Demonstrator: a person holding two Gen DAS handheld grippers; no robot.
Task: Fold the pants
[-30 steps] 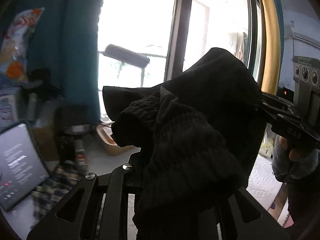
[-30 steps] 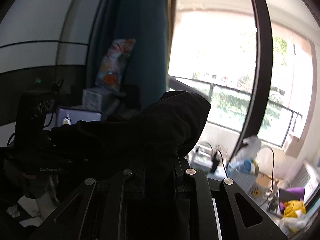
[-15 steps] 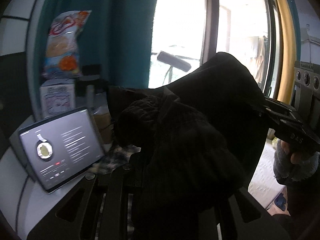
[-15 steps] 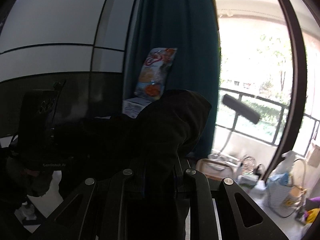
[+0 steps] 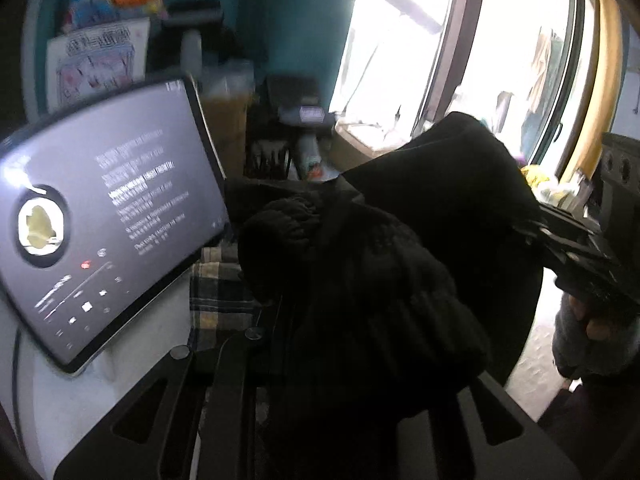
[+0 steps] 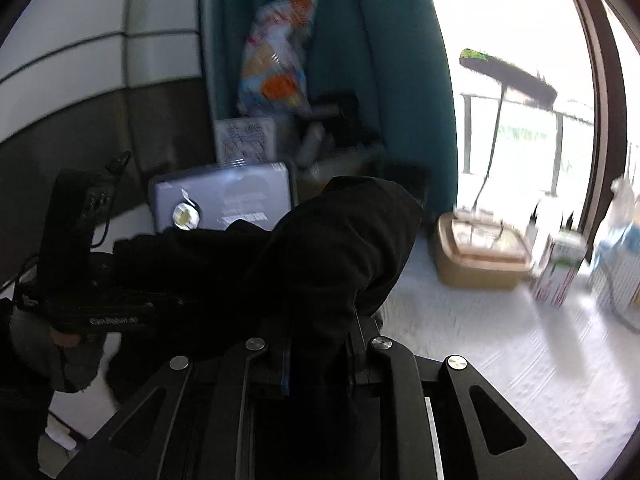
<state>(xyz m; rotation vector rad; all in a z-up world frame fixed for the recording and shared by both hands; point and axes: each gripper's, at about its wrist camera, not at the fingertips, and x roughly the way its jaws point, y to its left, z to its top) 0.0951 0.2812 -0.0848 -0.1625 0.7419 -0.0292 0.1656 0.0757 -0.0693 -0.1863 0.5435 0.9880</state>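
Black pants point(image 5: 400, 264) hang bunched between my two grippers, above the table. In the left wrist view the ribbed waistband piles over my left gripper point(image 5: 320, 340), which is shut on the cloth; its fingertips are buried in fabric. My right gripper point(image 5: 576, 256) shows at the right edge of that view, held by a gloved hand point(image 5: 588, 344) and pinching the far end of the pants. In the right wrist view a black fold point(image 6: 332, 256) rises from my right gripper point(image 6: 320, 344), shut on it. The left gripper point(image 6: 92, 304) holds the other end at the left.
A lit tablet point(image 5: 100, 224) leans at the left, with a plaid cloth point(image 5: 216, 296) beside it. The white textured table point(image 6: 500, 352) carries a brown box point(image 6: 476, 256), a carton point(image 6: 560, 268) and bottles at the right. A snack bag point(image 6: 276, 64) stands against the teal curtain.
Both grippers have come down and forward with the pants still stretched between them. The tablet and the tabletop now loom larger and closer; the window has slid up and to the right.
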